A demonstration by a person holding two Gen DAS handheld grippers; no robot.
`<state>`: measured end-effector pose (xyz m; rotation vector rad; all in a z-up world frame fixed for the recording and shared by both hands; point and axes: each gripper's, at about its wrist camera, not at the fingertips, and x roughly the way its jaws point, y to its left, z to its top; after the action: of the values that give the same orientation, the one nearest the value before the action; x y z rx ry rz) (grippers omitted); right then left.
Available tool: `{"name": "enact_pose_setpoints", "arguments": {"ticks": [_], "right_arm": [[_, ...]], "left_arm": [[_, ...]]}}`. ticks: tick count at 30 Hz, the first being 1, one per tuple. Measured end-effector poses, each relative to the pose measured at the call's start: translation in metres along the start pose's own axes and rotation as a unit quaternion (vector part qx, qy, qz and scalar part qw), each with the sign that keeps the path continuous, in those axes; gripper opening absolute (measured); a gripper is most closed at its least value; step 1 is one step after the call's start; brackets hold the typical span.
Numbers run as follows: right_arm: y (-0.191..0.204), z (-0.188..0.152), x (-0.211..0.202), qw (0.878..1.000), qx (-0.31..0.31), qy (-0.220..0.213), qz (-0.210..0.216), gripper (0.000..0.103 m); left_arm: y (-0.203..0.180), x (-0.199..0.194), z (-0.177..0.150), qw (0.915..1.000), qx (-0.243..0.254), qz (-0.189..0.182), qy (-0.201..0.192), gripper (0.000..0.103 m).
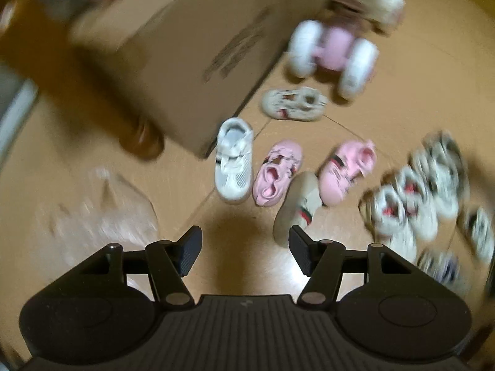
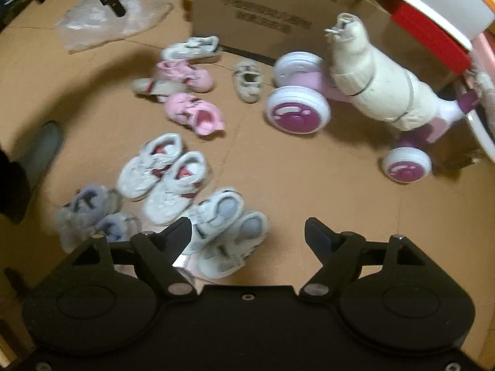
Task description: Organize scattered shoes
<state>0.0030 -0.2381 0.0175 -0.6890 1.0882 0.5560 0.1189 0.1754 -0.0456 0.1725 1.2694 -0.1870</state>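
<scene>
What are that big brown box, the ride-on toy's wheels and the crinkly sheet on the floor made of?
The box looks like matte brown corrugated cardboard, with printed black lettering. The toy's wheels seem to be hard, glossy moulded plastic, white rims with purple hubs. The sheet is probably thin clear plastic film: it is see-through, wrinkled and catches the light.

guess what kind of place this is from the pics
Probably a room in a home with a small child, perhaps an entry or play area. Small children's shoes lie scattered on a tan floor, next to a ride-on toy and a cardboard box.
</scene>
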Motion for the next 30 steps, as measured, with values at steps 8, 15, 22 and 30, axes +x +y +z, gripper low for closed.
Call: {"name": "enact_pose_setpoints", "arguments": {"ticks": [8,15,22,30], "right_arm": [[-0.011,0.023,0.004,1.0,-0.025,-0.002,-0.01,0.081],[-0.017,0.031,0.022,0.998,-0.046,0.029,-0.015,0.081],[-0.009,0.031,0.027,0.997,-0.06,0.04,-0.001,0.081],[-0.009,0.025,0.034,0.997,-0.059,0.058,0.002,0.081]], "left_arm": [[0.034,0.054,0.025,0.9871,-0.158,-0.015,-0.022,0.061],[0.038,0.119,0.054,0.9849,-0.167,-0.026,-0.037,0.061],[0.04,0.172,0.072,0.9839,-0.171,-0.036,-0.037,0.061],[0.042,0.209,0.095,0.9854,-0.164,-0.031,-0.036,0.061]]}}
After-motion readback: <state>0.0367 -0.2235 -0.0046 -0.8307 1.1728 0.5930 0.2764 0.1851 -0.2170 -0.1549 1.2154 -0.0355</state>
